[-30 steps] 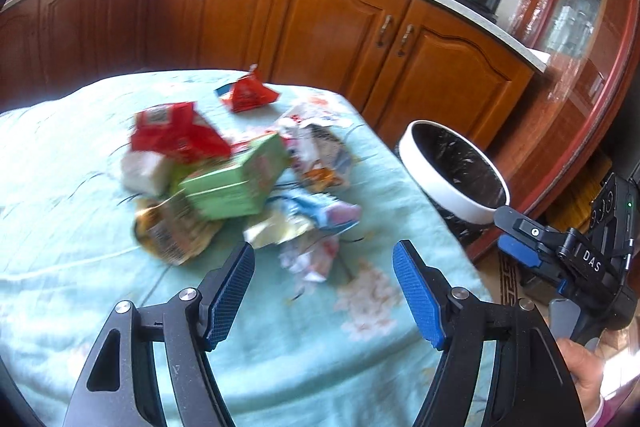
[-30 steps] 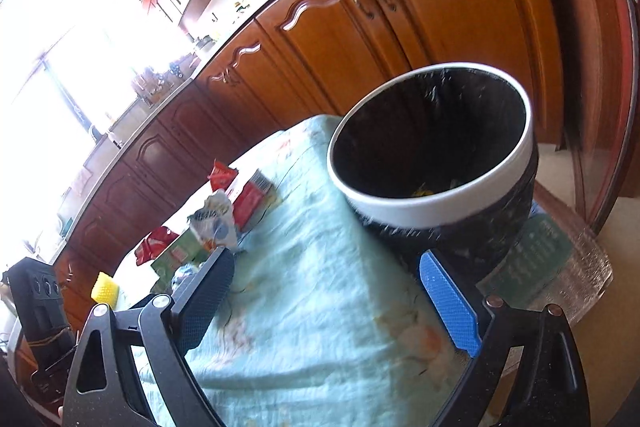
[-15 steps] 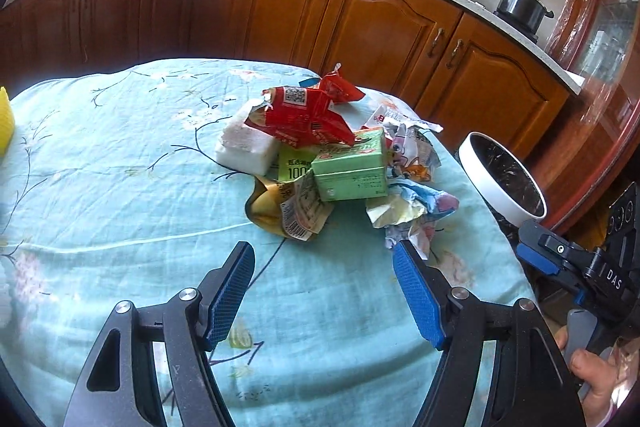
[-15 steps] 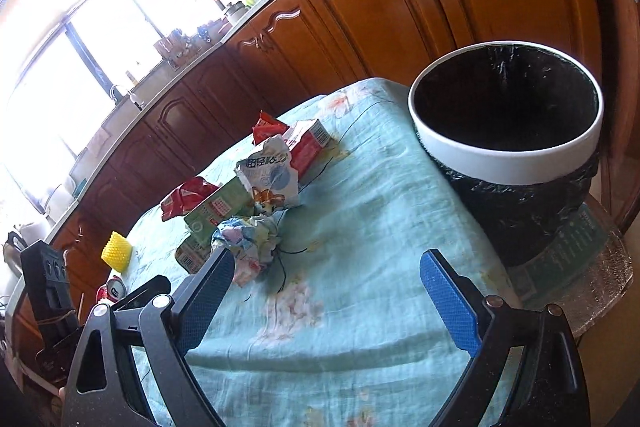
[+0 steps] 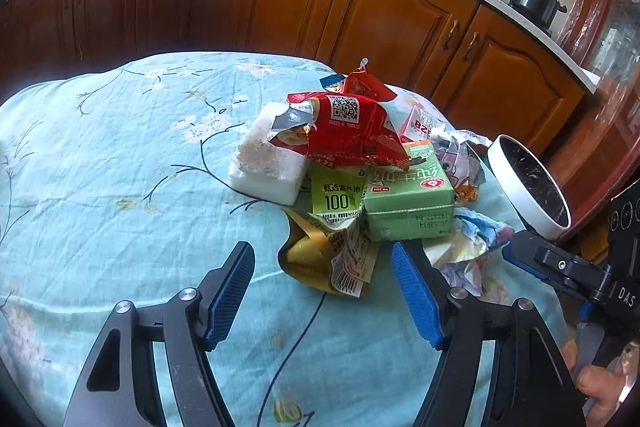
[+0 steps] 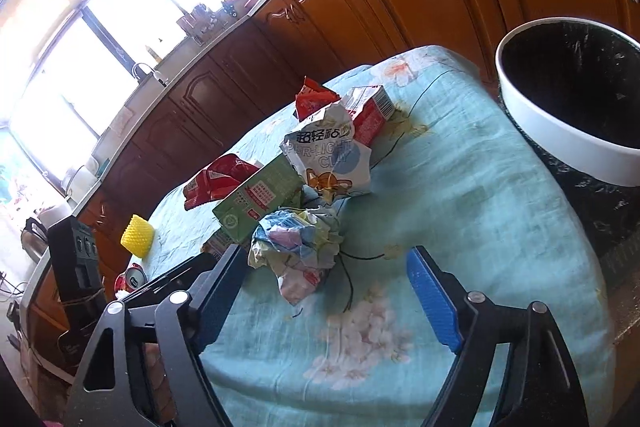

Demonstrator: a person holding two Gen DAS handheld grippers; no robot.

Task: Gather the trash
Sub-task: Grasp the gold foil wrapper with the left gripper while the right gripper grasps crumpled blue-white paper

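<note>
A pile of trash lies on the blue flowered tablecloth [image 5: 120, 187]: a red wrapper [image 5: 352, 131], a green carton [image 5: 412, 199], a white block [image 5: 268, 163], a gold wrapper [image 5: 320, 259] and crumpled paper [image 6: 296, 247]. My left gripper [image 5: 324, 291] is open and empty, just short of the gold wrapper. My right gripper [image 6: 320, 291] is open and empty, close to the crumpled paper. The white-rimmed bin with a black liner [image 6: 568, 99] stands beside the table at the right, also in the left wrist view [image 5: 532, 183].
Wooden kitchen cabinets [image 5: 280, 3] run behind the table. A yellow object [image 6: 138, 235] and a red can [image 6: 130, 277] sit at the table's far left end. A clay packet [image 6: 328, 155] and a red box [image 6: 368, 111] lie beyond the crumpled paper.
Both grippers have swung from the bin side toward the trash pile and come closer to it. Both stay open and empty.
</note>
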